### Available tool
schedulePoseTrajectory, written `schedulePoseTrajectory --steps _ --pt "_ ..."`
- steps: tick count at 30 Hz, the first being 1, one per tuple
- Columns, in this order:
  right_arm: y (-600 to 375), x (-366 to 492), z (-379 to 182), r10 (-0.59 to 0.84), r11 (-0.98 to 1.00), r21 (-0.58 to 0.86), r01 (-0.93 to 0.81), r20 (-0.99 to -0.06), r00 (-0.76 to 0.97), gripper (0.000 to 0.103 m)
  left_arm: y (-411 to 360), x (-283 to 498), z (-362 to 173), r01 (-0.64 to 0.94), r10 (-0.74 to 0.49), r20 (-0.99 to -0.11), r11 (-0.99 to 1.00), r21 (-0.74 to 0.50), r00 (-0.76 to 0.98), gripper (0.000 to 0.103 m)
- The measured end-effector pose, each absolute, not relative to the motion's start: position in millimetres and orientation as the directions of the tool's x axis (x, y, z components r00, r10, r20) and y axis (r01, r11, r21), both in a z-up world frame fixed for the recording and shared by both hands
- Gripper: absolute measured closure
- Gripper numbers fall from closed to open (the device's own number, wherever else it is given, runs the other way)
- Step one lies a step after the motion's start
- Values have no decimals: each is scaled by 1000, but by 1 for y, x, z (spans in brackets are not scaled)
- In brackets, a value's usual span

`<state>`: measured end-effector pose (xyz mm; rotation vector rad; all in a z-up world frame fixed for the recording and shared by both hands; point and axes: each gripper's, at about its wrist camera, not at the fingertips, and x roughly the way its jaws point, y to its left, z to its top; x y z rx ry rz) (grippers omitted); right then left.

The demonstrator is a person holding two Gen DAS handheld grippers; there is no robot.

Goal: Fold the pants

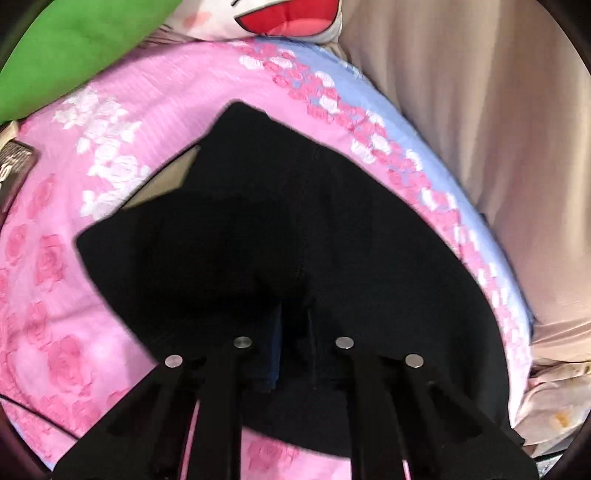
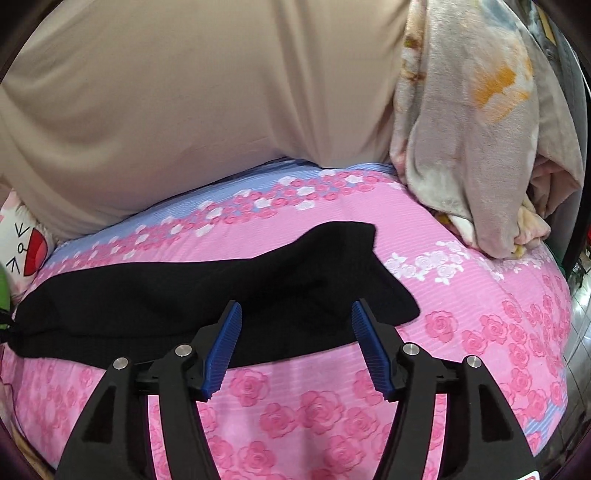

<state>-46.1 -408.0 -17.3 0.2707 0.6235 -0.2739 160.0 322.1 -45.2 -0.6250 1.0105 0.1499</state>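
Left claw [image 1: 293, 332] clamped on black pants [image 1: 280, 221]; right claw [image 2: 295, 314] spread apart above them.

A bedroom in a home. A bed [image 2: 332, 398] is covered with a pink rose-print sheet edged in blue, a beige curtain [image 2: 184, 92] hangs behind it, a fleece blanket [image 2: 480, 129] is heaped at one end, and a cartoon pillow [image 1: 280, 18] and green cushion [image 1: 74, 48] lie at the other.

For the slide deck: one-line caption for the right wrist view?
Right claw open above the near edge of black pants lying on a pink rose-print bedsheet.
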Motion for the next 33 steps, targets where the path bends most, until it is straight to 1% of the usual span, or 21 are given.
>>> schedulePoseTrajectory --steps 4,6,8,12,13,14,15,16,17,19,20,21,22,23,25,26,27,28,29,31,33 --pt "-395 -43 -23 -128 938 178 299 -621 773 42 331 109 -4 -353 -101 -802 860 -368 589 93" --pt "-392 -42 -35 -118 940 176 293 -639 760 36 338 101 -12 -366 -72 -834 875 -316 547 92" --pt "-397 -37 -53 -101 930 200 308 -666 739 35 336 106 -38 -383 6 -890 904 -191 457 87" --pt "-410 -34 -59 -7 887 345 307 -655 755 35 318 91 -36 -405 102 -879 908 -109 467 83" --pt "-412 -33 -56 11 881 369 296 -641 768 34 310 83 -25 -402 143 -860 912 -77 490 80" --pt "-416 -30 -51 35 871 402 282 -623 781 27 303 78 -17 -398 167 -845 915 -58 508 66" --pt "-423 -24 -48 61 859 435 271 -612 789 24 295 74 -8 -389 178 -830 920 -50 529 57" --pt "-426 -18 -46 76 849 456 268 -607 791 21 284 69 2 -360 173 -812 932 -49 558 44" --pt "-433 -2 -47 109 833 487 262 -609 786 21 275 67 8 -336 162 -801 940 -52 576 40" --pt "-447 26 -55 147 808 522 273 -628 765 21 252 61 19 -289 148 -781 956 -44 607 39" --pt "-455 45 -64 150 797 527 295 -646 749 36 242 60 23 -270 136 -774 962 -46 618 37" --pt "-460 64 -70 142 802 509 313 -671 728 60 233 58 26 -251 120 -770 966 -54 627 35" --pt "-462 74 -70 128 817 481 319 -690 713 90 224 57 28 -230 97 -770 971 -66 631 32" --pt "-461 80 -59 134 819 491 297 -667 733 91 218 57 28 -211 78 -773 975 -74 630 32" --pt "-459 65 -23 173 818 544 184 -539 824 92 207 58 27 -198 73 -780 978 -66 622 32" --pt "-456 47 1 156 843 521 134 -476 865 92 203 58 26 -191 78 -781 980 -54 620 30" --pt "-456 33 12 129 862 492 124 -449 884 92 200 60 22 -188 83 -783 981 -44 617 29" --pt "-459 28 11 116 865 484 134 -452 884 92 199 64 15 -192 93 -789 981 -32 607 24" --pt "-467 25 -2 98 862 476 175 -495 863 92 200 67 10 -196 97 -795 980 -28 598 24" --pt "-484 33 -55 87 841 457 289 -643 761 91 203 77 -6 -218 103 -818 975 -29 565 24" --pt "-490 36 -92 116 815 467 342 -711 693 90 206 86 -16 -226 85 -835 973 -48 544 24"
